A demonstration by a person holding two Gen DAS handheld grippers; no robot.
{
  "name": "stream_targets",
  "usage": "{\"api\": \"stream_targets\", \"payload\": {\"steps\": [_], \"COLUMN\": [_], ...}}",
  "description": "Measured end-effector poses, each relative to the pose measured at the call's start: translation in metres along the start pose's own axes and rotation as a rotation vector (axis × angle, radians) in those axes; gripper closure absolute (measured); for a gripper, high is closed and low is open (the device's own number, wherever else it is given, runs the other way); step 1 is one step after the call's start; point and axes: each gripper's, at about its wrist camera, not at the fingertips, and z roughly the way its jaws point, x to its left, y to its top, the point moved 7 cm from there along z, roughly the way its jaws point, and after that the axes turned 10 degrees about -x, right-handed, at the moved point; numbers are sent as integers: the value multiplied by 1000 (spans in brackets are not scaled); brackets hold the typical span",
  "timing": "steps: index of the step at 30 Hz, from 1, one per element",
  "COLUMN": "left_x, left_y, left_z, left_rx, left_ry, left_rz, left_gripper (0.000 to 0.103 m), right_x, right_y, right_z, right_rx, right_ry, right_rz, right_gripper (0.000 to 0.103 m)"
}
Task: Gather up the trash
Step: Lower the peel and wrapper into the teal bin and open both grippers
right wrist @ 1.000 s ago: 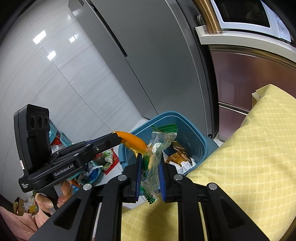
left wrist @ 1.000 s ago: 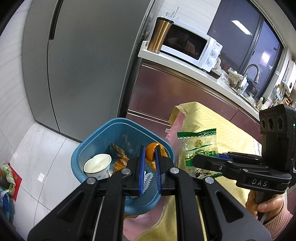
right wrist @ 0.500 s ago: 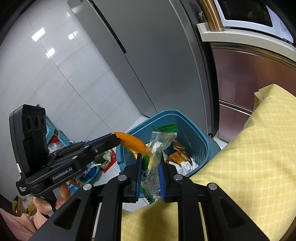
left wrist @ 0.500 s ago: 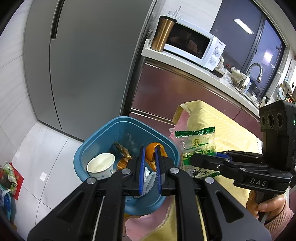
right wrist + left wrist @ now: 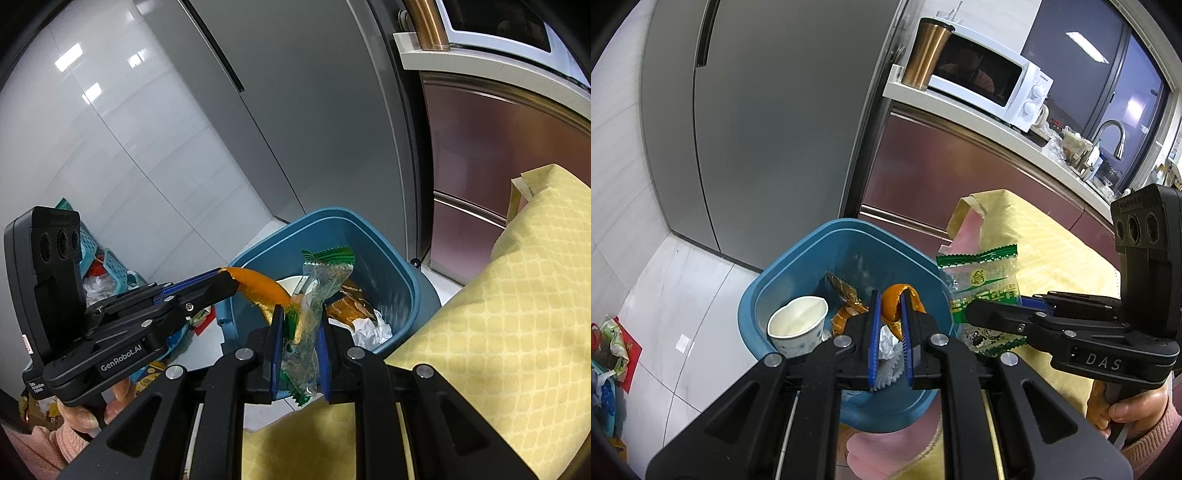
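A grey fridge [image 5: 757,122] filled the background, with a microwave [image 5: 990,85] and a copper tumbler [image 5: 929,53] on the desk [image 5: 960,110] beside it. Nearer stood a table under a yellow cloth [image 5: 517,314], and the blue bin [image 5: 783,280] sat on the floor right against the table's edge, probably so that trash lifted off the cloth had only a short way to travel.

The bin already held a paper cup [image 5: 798,325], a brown wrapper [image 5: 846,295] and crumpled white paper [image 5: 373,325].

Both tools were poised over the bin's mouth. The left tool [image 5: 889,328] was pressed together on an orange peel [image 5: 897,302], gripped by its lower end so the curl stuck up between the blue pads. The right tool [image 5: 298,347] was pinching a clear snack wrapper [image 5: 314,295] with green ends; it was caught across its middle, so both ends hung free, the top one standing up and the bottom one dangling below the pads. In the left view the wrapper hung just beyond the bin's right rim, over the cloth's edge, so I judged it needed to come a little further inward before letting go; the peel looked well placed to drop straight in.
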Motion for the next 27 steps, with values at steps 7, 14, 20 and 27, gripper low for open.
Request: {"api": "stream_targets", "payload": {"steps": [7,14,20,27], "left_x": [2,6,9,11], "left_y": [-4,-8,-15,-26], "left_z": [9,19,30,45], "left_rx": [16,34,66,112], "left_ry": [7,18,16,-6], "left_rz": [0,-4,-19,-47], "left_gripper": [92,92,92,91], "right_x": [-2,-4,-8,-5], "right_y": [-3,-4,-5,-6], "right_z": [11,21,30,38], "right_rx": [27,55,82,94], "right_ry": [-21,-41,-70,-104], "right_rz": [-8,-13,-23,-50], "right_gripper": [88,86,84,78]}}
